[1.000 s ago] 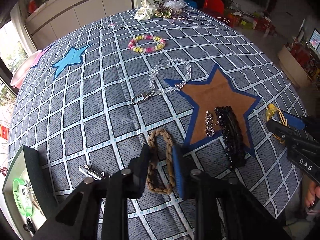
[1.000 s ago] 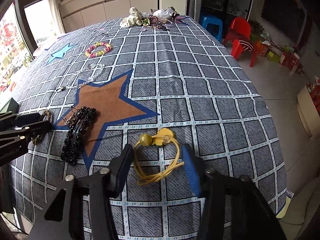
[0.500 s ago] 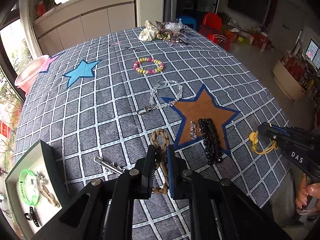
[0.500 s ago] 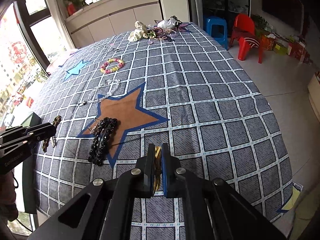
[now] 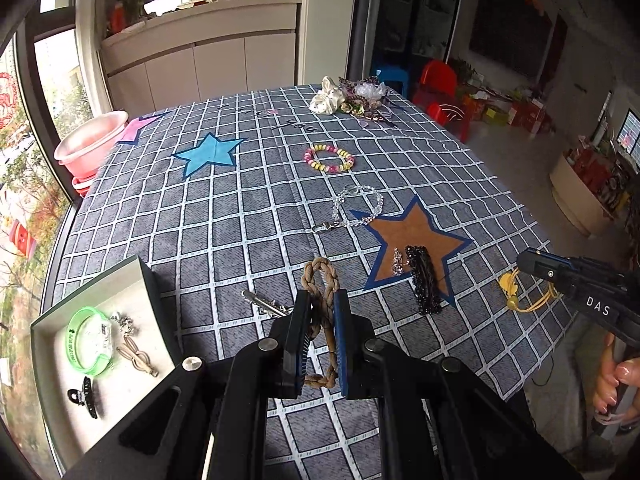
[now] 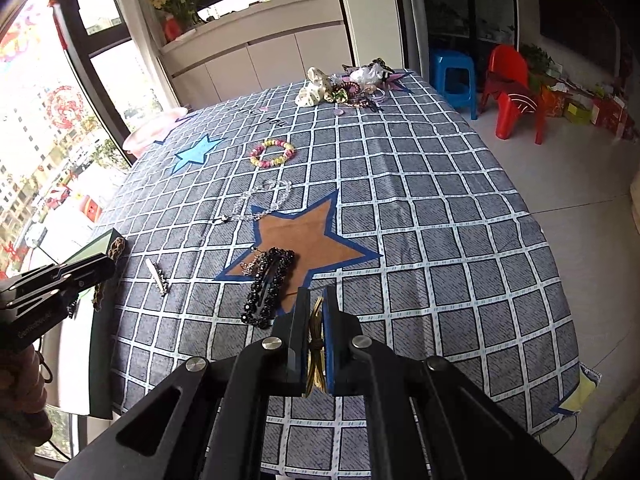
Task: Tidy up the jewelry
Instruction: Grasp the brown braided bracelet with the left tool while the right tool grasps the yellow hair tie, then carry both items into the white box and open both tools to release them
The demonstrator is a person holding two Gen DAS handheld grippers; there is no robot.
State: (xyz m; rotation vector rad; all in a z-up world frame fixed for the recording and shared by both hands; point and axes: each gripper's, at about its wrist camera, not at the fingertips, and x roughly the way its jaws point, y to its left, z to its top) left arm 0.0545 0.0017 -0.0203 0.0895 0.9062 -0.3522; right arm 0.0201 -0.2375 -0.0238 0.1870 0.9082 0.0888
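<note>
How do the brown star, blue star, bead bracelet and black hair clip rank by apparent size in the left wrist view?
1. Brown star
2. Blue star
3. Black hair clip and bead bracelet: too alike to rank, and the clip is nearer.

Ahead of me a table wears a grey cloth (image 5: 248, 216) gridded with white lines, carrying a brown star patch (image 5: 416, 236) edged in blue, a light blue star patch (image 5: 208, 152) and a pink star patch (image 5: 134, 130). Past its far left corner sits a pink basin (image 5: 90, 146). To my right, on the tiled floor, stand a red plastic chair (image 6: 514, 88) and a blue stool (image 6: 454, 76). White cabinets (image 5: 200, 68) line the window wall, with yellow flowers (image 6: 176, 2) on top.
</note>
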